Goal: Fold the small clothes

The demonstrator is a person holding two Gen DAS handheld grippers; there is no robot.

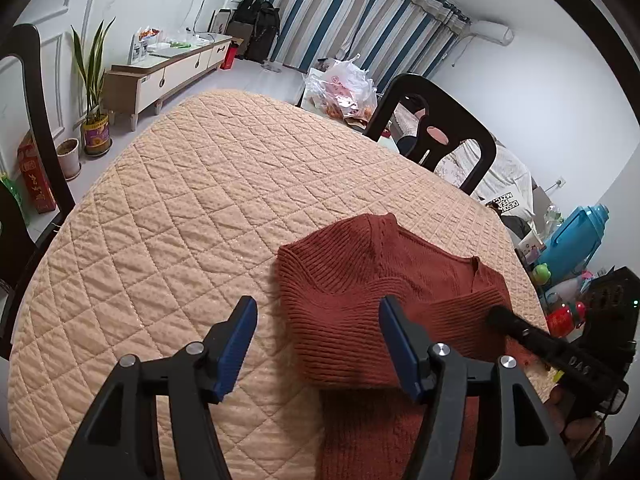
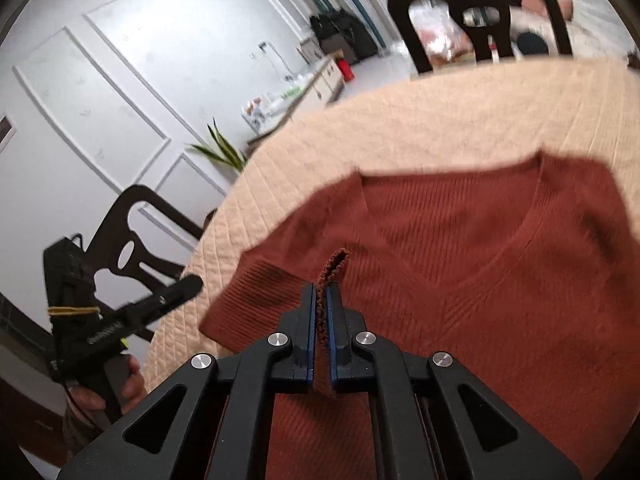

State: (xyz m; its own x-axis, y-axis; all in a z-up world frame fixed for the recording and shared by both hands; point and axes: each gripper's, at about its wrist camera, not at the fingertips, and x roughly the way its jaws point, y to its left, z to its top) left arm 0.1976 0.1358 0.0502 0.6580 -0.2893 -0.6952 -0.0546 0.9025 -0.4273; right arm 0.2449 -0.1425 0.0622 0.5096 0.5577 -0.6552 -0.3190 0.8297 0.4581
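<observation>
A rust-red knit sweater (image 1: 360,280) lies on the quilted beige table cover (image 1: 180,208), its left sleeve folded over the body. My left gripper (image 1: 316,336) is open and empty, hovering above the sweater's left edge. My right gripper (image 2: 322,312) is shut on a pinch of the sweater's fabric (image 2: 332,268) and holds it over the body (image 2: 480,272). The right gripper also shows at the right edge of the left wrist view (image 1: 496,316). The left gripper shows at the left in the right wrist view (image 2: 192,284).
Black chairs stand at the far side (image 1: 432,128) and at the left (image 1: 32,128). A blue jug (image 1: 576,240) and small items sit at the right. A plastic bag (image 1: 344,84), potted plants (image 1: 94,120) and a low cabinet (image 1: 168,68) lie beyond.
</observation>
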